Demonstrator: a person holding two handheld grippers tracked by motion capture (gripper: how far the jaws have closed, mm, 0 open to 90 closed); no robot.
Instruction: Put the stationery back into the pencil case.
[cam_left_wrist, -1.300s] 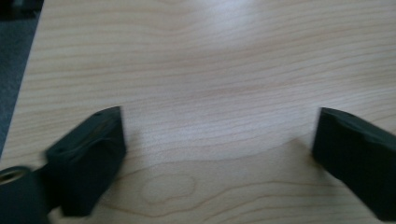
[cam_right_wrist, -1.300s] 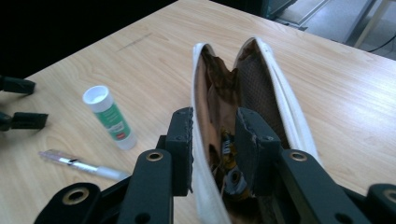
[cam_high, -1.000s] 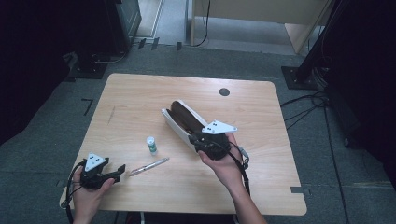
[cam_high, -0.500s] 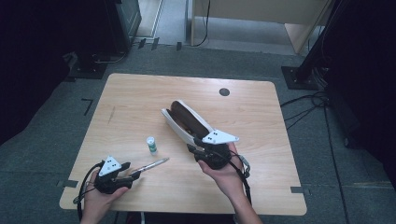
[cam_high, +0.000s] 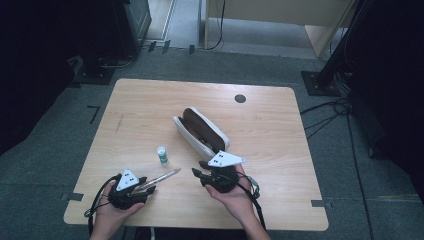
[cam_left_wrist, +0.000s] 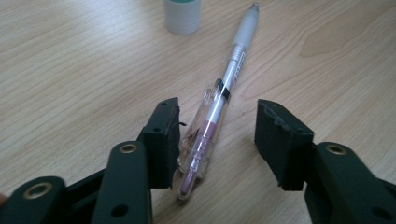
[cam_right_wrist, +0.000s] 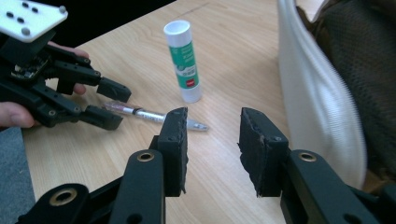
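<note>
On the pale wooden worktop (cam_high: 150, 110), the clear pen (cam_high: 159, 178) serves as the landmark; it lies flat near the front edge, its tip slanting away to the right in the high view.

At the pen's near end sits the left hand-held gripper (cam_high: 146, 186), held low by the person's left hand (cam_high: 111, 212). Its jaws straddle the clear barrel and have just been closing. In the left gripper view the pen (cam_left_wrist: 215, 105) lies between the pads: the left pad is right against the barrel, perhaps touching, while the right pad stands clear of it, so the pen is not yet pinched.

Just beyond the pen's middle, farther from the person, a white and green glue stick (cam_high: 161, 155) stands upright, close to the pen but not touching it.

To the right of the pen's tip, a little apart, is the right hand-held gripper (cam_high: 200, 170), held by the right hand (cam_high: 235, 195). Its jaws are spread with nothing between them and have just been opening slightly; in its own view they point toward the pen (cam_right_wrist: 154, 115) and the glue stick (cam_right_wrist: 184, 60).

Beyond and right of the pen lies an open white pencil case (cam_high: 200, 131) with a dark lining, set on the slant.
</note>
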